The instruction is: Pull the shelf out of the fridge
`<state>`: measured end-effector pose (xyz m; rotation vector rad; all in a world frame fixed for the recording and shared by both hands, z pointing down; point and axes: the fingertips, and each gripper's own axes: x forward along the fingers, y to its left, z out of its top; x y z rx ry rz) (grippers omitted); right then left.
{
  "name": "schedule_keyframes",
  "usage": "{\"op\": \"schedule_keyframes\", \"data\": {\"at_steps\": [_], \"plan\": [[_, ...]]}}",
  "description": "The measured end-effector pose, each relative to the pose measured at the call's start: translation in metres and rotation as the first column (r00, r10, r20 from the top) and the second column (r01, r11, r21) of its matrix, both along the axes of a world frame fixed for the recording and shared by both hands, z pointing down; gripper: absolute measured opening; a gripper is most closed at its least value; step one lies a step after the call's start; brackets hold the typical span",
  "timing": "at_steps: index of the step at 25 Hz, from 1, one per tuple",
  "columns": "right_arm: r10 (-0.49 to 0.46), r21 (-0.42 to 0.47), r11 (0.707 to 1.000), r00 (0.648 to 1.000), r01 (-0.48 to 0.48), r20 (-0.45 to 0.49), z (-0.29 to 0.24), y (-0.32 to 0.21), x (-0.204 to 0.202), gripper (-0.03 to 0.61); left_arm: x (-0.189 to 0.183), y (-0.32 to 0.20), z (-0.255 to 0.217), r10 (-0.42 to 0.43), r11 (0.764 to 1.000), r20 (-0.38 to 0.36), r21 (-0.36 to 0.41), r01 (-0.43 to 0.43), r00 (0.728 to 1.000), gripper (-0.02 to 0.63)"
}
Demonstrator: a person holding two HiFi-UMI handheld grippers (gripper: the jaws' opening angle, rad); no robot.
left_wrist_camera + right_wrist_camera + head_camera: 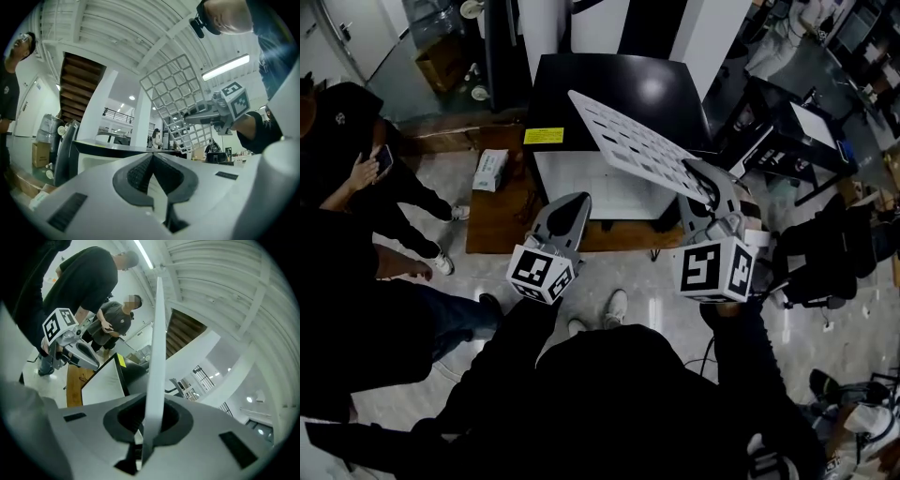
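Observation:
A small black fridge [619, 94] stands on the floor ahead of me, its white inside [581, 183] facing me. The white grid shelf [637, 145] is out of the fridge and hangs tilted in the air above its front. My right gripper [701, 176] is shut on the shelf's near right corner. In the right gripper view the shelf [157, 348] runs edge-on between the jaws of the right gripper [149, 405]. My left gripper [572, 204] is shut and empty, level, left of the shelf and apart from it. The left gripper view shows the shelf [176, 93] up right of the left gripper [152, 157].
The fridge door [497, 56] stands open at the left. The fridge rests on a wooden board [502, 225] with a small carton [492, 169] beside it. People [347, 159] stand close at the left. A black table [787, 141] and chair [825, 253] crowd the right.

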<state>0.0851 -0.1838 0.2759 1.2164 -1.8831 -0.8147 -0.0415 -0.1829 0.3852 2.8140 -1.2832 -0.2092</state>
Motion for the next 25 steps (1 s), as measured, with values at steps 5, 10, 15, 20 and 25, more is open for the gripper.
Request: {"op": "schedule_keyframes", "data": {"at_steps": [5,10,15,20,25], "plan": [[-0.087,-0.047,0.995,0.996,0.086,-0.029,-0.017,-0.009,-0.029,0.032,-0.013,-0.007,-0.001,-0.039,0.999,-0.01,0.001,0.039,0.999,0.006],[-0.098,-0.024,0.995,0.987,0.095,-0.127,-0.031,-0.036,-0.041,0.032,-0.023,-0.018,-0.004,-0.073,0.997,-0.006,0.006,0.073,0.997,0.006],[-0.107,-0.109,0.991,0.958,0.081,-0.264,0.0,-0.082,-0.052,0.032,-0.029,-0.028,-0.006,-0.101,0.995,-0.005,0.012,0.101,0.995,0.006],[-0.141,-0.243,0.968,0.925,0.054,-0.353,0.046,-0.123,-0.063,0.034,-0.038,-0.04,-0.002,-0.144,0.99,-0.005,0.004,0.144,0.99,0.006],[-0.164,-0.311,0.95,0.895,0.03,-0.415,0.068,-0.148,-0.064,0.034,-0.042,-0.056,0.001,-0.165,0.986,-0.005,-0.011,0.165,0.986,0.006]]}}
